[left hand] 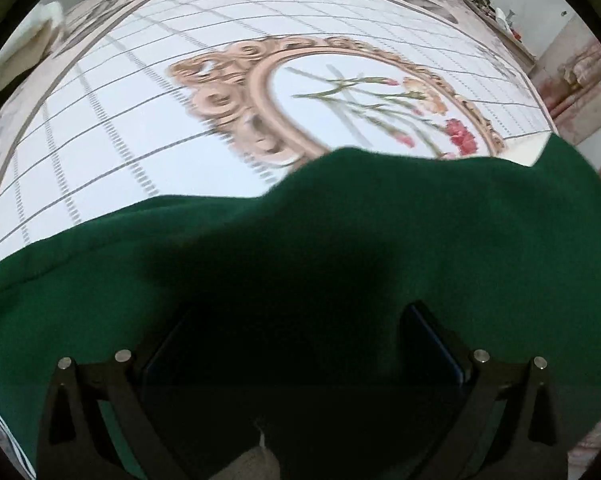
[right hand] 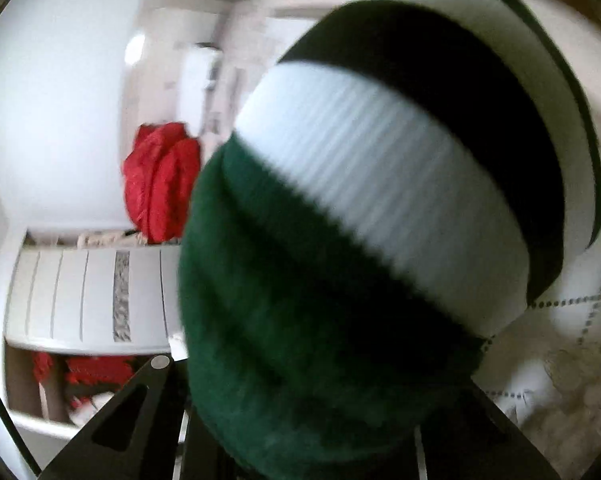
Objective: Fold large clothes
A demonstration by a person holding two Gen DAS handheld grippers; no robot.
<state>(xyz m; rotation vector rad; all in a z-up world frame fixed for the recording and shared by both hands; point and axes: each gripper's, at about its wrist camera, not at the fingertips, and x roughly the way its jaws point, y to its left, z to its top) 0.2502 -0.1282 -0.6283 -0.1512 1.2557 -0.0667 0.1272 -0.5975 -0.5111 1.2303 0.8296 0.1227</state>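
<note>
The green sweater [left hand: 340, 240] drapes over the near edge of the bedspread [left hand: 120, 140], its dark cloth covering the bed's near side up to the ornate floral medallion [left hand: 340, 92]. The left gripper [left hand: 300, 340] has both fingers spread wide, cloth lying between them; whether it grips is unclear. The right gripper [right hand: 300, 420] carries the sweater's green-and-white ribbed band [right hand: 380, 200] bunched at its fingers, apparently clenched on it. A red cloth [right hand: 160, 180] hangs behind.
</note>
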